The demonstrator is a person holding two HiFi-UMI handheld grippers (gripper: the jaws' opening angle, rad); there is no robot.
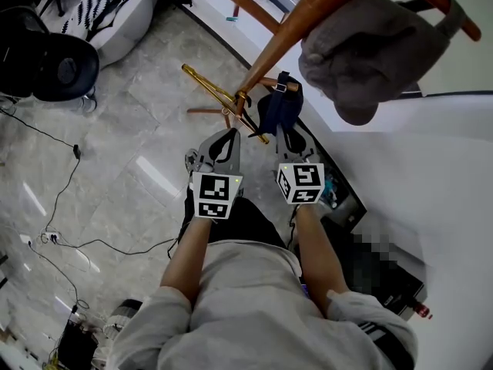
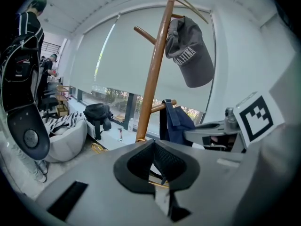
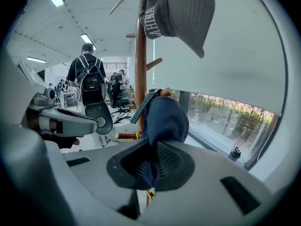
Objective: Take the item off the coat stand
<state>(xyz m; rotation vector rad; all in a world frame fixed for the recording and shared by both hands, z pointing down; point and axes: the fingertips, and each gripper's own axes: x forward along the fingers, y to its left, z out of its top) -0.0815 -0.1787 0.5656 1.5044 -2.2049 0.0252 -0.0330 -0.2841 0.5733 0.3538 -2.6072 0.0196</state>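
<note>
A wooden coat stand [image 1: 286, 38] rises toward me, and a grey cap [image 1: 362, 52] hangs on an upper peg. Lower down, a navy blue cloth item with a strap [image 1: 279, 108] hangs on a short peg [image 2: 160, 107]. My right gripper [image 1: 285, 132] is shut on the lower edge of this navy item [image 3: 162, 119], with the cloth pinched between its pads [image 3: 153, 166]. To its left, my left gripper [image 1: 226, 139] is shut with nothing in it [image 2: 157, 169] and is level with the right one. It stays apart from the navy item [image 2: 178, 122].
A brass rod [image 1: 212, 85] and brown legs lie at the stand's foot. A white wall and window sill [image 1: 416, 153] run along the right. A black chair [image 1: 58, 64], a bean bag [image 1: 123, 10] and floor cables [image 1: 77, 206] are at the left. A person with a backpack [image 3: 90, 81] stands behind.
</note>
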